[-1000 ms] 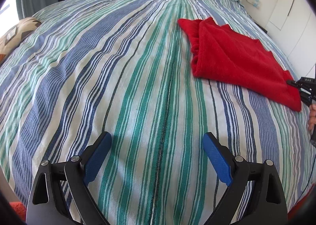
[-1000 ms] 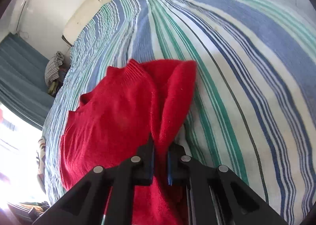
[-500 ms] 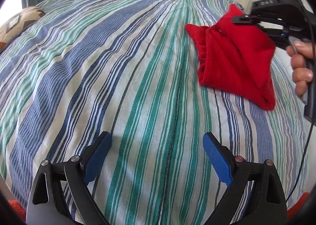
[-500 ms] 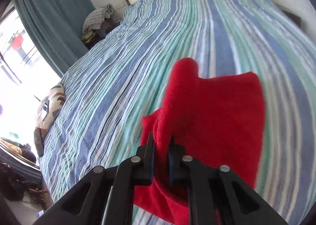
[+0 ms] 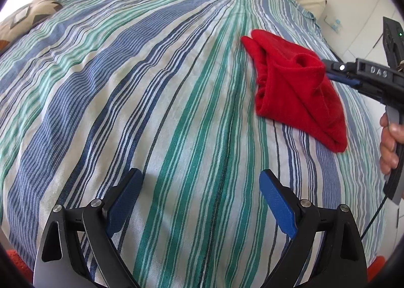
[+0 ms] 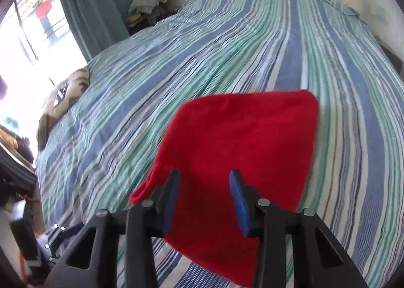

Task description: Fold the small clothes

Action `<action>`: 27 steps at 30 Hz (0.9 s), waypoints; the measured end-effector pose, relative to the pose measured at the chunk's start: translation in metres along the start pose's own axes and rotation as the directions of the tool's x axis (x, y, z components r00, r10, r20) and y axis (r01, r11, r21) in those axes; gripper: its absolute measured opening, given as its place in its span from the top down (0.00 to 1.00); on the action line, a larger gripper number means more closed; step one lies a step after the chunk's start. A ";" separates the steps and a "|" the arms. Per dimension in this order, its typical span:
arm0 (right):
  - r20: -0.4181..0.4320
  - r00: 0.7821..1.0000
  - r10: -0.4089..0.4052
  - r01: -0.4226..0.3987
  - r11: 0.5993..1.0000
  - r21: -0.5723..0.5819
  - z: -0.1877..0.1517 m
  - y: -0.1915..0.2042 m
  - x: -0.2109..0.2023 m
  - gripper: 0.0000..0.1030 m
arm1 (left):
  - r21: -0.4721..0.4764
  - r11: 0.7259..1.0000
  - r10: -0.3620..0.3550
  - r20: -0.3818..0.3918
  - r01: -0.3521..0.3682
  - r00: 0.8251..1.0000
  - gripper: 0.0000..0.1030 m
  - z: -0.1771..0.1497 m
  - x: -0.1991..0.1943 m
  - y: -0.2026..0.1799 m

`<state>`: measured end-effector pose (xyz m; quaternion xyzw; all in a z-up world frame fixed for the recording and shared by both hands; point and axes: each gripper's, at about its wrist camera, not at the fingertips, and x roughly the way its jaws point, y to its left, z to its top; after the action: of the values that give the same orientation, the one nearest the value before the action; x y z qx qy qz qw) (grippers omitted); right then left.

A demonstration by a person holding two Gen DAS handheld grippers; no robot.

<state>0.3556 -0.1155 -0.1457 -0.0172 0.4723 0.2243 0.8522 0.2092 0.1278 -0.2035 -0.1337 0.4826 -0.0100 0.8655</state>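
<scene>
While the left gripper (image 5: 200, 188) hangs spread and empty at lower centre, the folded red cloth (image 5: 295, 91) lies upper right on the striped bedspread (image 5: 151, 86). In the right view, the right gripper (image 6: 204, 187) is opening above the cloth (image 6: 240, 141), pads clear of it.

A folded red knit garment (image 5: 298, 91) lies on the striped bedspread (image 5: 151, 86).

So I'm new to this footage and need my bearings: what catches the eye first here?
The red garment stands out, folded over on the striped bedspread toward its right side in the left wrist view. The right tool hangs over it, its jaws opening with no cloth pinched between them. The left tool is wide open over bare stripes.
</scene>
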 end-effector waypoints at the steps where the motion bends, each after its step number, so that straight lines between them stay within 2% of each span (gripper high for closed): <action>1: -0.006 1.000 0.003 -0.003 0.999 -0.053 -0.008 0.015 0.010 0.67 | 0.006 1.000 0.004 0.001 -0.004 1.000 0.08 -0.001 0.000 -0.001; 3: -0.008 1.000 0.013 -0.014 0.987 -0.160 -0.025 0.046 0.031 0.68 | 0.016 1.000 0.008 0.001 -0.008 1.000 0.08 -0.002 0.001 -0.002; 5: -0.073 0.997 -0.019 0.002 0.972 -0.235 -0.044 0.070 0.060 0.69 | 0.023 1.000 0.011 0.002 -0.011 1.000 0.08 -0.003 0.002 -0.002; 7: -0.037 0.998 -0.055 0.042 0.957 -0.286 -0.059 0.080 0.063 0.69 | 0.026 1.000 0.017 0.001 -0.017 1.000 0.08 -0.004 0.002 -0.002; 10: -0.024 0.999 -0.041 0.032 0.962 -0.271 -0.059 0.074 0.050 0.69 | 0.030 0.999 0.022 -0.001 -0.022 1.000 0.08 -0.005 0.003 -0.004; 12: -0.004 1.000 -0.012 0.011 0.963 -0.268 -0.058 0.071 0.026 0.68 | 0.035 0.999 0.028 -0.005 -0.028 1.000 0.08 -0.005 0.003 -0.004; 14: 0.029 0.999 0.041 -0.032 0.965 -0.261 -0.065 0.069 -0.004 0.57 | 0.040 0.999 0.032 -0.003 -0.032 0.999 0.08 -0.005 0.003 -0.005; 15: 0.045 0.997 0.059 -0.045 0.965 -0.258 -0.072 0.068 -0.019 0.45 | 0.044 0.999 0.033 -0.002 -0.033 0.999 0.08 -0.006 0.003 -0.005; 16: 0.062 0.996 0.066 -0.048 0.967 -0.251 -0.082 0.066 -0.033 0.37 | 0.047 0.998 0.033 -0.001 -0.033 0.999 0.08 -0.006 0.003 -0.005; 18: 0.081 0.995 0.064 -0.044 0.974 -0.224 -0.106 0.055 -0.054 0.36 | 0.053 0.998 0.035 0.007 -0.035 0.999 0.08 -0.007 0.003 -0.005; 22: 0.060 0.998 0.023 -0.017 0.994 -0.104 -0.155 0.021 -0.072 0.36 | 0.086 0.995 0.048 0.027 -0.050 0.998 0.08 -0.013 0.000 -0.013; 24: 0.057 0.998 0.023 -0.021 0.999 -0.032 -0.171 0.002 -0.081 0.36 | 0.086 0.996 -0.035 0.045 0.031 0.998 0.08 -0.007 -0.012 -0.020; 27: 0.078 0.997 0.024 -0.029 0.998 0.054 -0.174 -0.028 -0.095 0.36 | 0.076 0.982 -0.179 0.110 0.172 0.978 0.07 0.024 -0.028 -0.033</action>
<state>0.1853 -0.2174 -0.1696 0.0210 0.4451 0.2231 0.8670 0.2181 0.1051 -0.1597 -0.1475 0.4171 -0.0945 0.8918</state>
